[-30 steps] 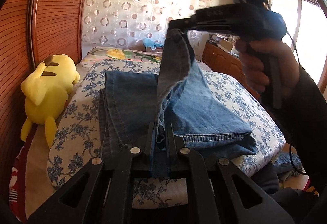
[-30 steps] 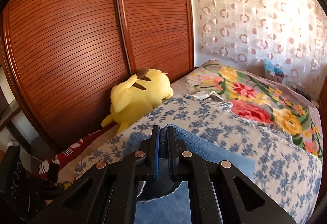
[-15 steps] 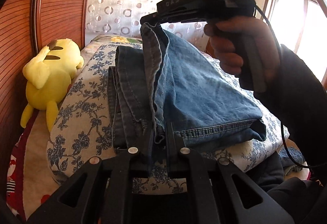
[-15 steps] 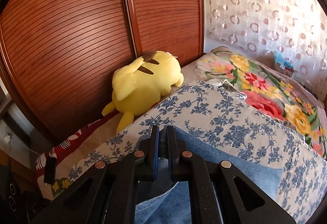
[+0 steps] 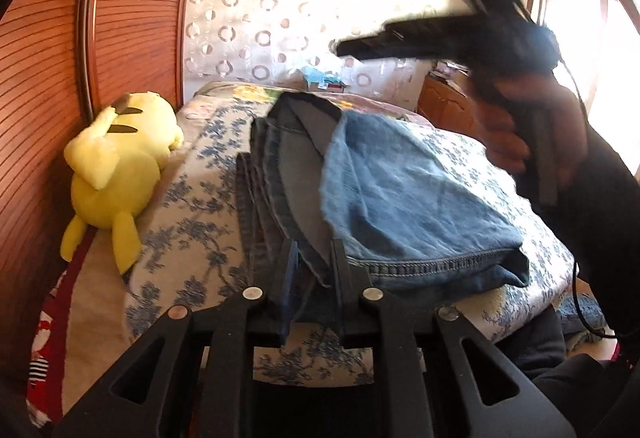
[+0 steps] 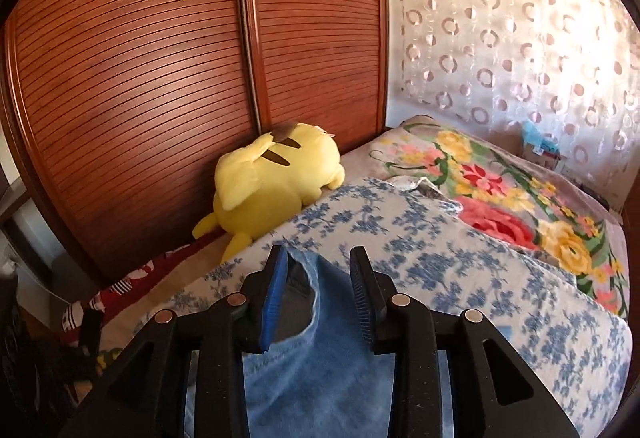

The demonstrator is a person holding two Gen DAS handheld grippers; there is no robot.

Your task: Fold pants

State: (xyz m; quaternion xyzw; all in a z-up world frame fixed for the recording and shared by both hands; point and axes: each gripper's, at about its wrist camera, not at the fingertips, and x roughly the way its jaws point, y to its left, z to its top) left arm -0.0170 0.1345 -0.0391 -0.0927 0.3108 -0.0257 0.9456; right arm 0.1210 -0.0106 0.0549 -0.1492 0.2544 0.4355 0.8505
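While the bed [image 5: 192, 238] fills mid-frame, the folded pants [image 5: 400, 198] lie on its floral cover, center. Left gripper [image 5: 312, 262] at lower center: jaws just parted, denim edge loose between them. Right gripper [image 6: 318, 278]: jaws likewise just spread, cloth slack between, unpinched.

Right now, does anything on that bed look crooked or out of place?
Yes: the jeans. The top layer lies askew over the darker layers beneath, its raw edge slanting and its far corner curled up. The yellow plush toy lies tipped face-down against the wooden wardrobe doors. Nothing looks spilled or damaged.
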